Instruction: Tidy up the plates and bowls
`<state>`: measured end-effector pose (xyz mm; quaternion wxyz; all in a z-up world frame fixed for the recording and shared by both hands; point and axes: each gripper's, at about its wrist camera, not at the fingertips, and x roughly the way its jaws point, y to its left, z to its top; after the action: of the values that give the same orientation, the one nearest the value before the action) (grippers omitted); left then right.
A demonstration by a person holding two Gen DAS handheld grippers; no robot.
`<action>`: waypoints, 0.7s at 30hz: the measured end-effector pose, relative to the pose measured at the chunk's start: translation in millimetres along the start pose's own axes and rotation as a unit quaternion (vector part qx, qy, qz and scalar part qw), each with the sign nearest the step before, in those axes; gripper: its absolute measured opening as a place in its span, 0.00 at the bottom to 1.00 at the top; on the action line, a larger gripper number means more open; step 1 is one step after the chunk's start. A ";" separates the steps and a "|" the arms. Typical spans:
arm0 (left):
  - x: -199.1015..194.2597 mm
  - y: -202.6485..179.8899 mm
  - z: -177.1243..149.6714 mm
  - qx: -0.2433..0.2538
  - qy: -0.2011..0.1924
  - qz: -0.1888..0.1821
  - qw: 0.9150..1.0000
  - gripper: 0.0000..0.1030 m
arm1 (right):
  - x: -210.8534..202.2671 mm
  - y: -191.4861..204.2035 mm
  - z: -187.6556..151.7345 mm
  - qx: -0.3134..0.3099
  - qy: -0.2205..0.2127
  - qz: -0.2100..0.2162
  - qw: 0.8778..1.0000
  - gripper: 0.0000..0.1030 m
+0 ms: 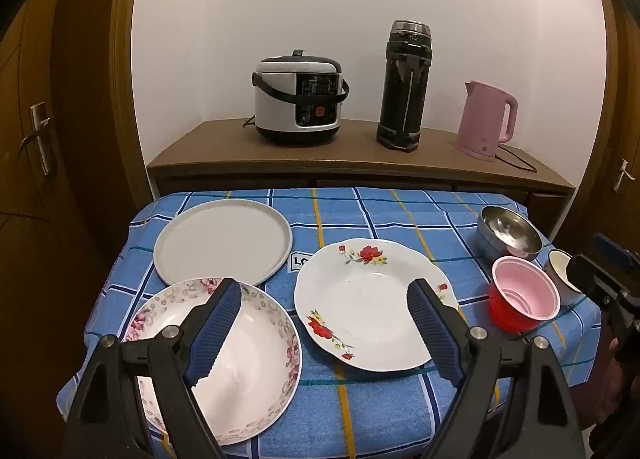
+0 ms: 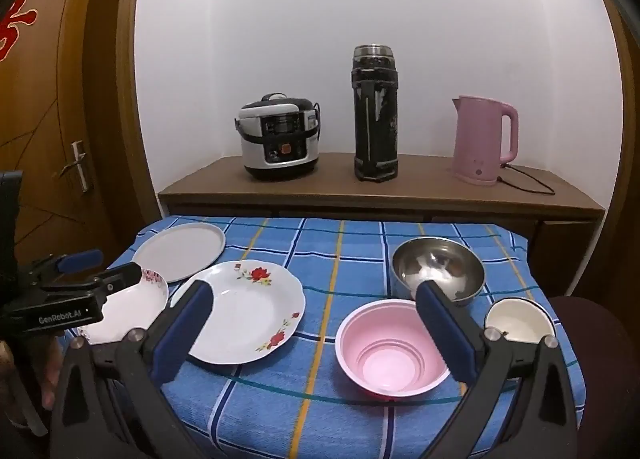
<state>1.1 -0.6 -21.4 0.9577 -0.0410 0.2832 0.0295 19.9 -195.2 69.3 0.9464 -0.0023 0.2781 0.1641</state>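
A small table [image 1: 248, 435] stands in a nook of white wall between brown wooden doors, and a blue checked cloth [image 2: 320, 251] with yellow and white lines covers it and hangs over its edges.

At its far left corner lies a plain grey plate [image 1: 222, 239]. In front of that, at the near left corner, sits a plate with a pink flower rim [image 1: 248, 371], its far edge just overlapping the grey plate's rim. The left gripper [image 1: 324, 323] hovers above this corner, tilted down, its jaws spread wide with nothing between them.

Toward the middle lies a white plate with red flowers [image 1: 368, 303], close beside the flower-rimmed plate but apart from it.

On the right half, a steel bowl [image 2: 438, 265] stands toward the far edge, with a pink-lined bowl [image 2: 390, 355] nearer the front edge and a small white bowl [image 2: 520, 319] by the right edge. The three sit close together; whether they touch I cannot tell. The right gripper [image 2: 316, 327] hangs over the front of the table, fingers fully released and empty, with the pink-lined bowl showing between them below.

Behind the table runs a brown sideboard [image 2: 380, 195] against the wall. On it, from left to right, stand a rice cooker [image 2: 280, 135], a tall dark flask [image 2: 376, 115] and a pink kettle [image 2: 482, 139] with its cord trailing right.
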 end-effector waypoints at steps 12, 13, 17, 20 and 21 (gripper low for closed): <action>-0.9 -2.0 -1.1 -0.002 0.002 0.003 1.000 0.84 | -1.4 5.5 -1.6 0.004 0.003 0.001 1.000 1.00; -0.8 -1.8 -1.0 -0.001 0.002 0.003 1.000 0.84 | -1.4 5.7 -2.0 0.004 0.003 0.001 1.000 1.00; -0.5 1.1 1.6 -0.002 0.003 0.003 1.000 0.84 | -1.8 5.2 -2.7 0.005 0.003 0.001 1.000 1.00; -0.7 0.8 1.5 0.000 0.002 0.002 1.000 0.84 | -2.3 5.5 -3.6 0.005 0.004 0.002 1.000 1.00; -0.6 1.3 2.2 0.000 0.002 0.002 1.000 0.84 | -2.6 5.6 -3.7 0.005 0.004 0.001 1.000 1.00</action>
<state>1.7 0.9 -19.3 0.9571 -0.0403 0.2853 0.0313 14.1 -191.0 68.1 0.9452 0.0025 0.2825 0.1639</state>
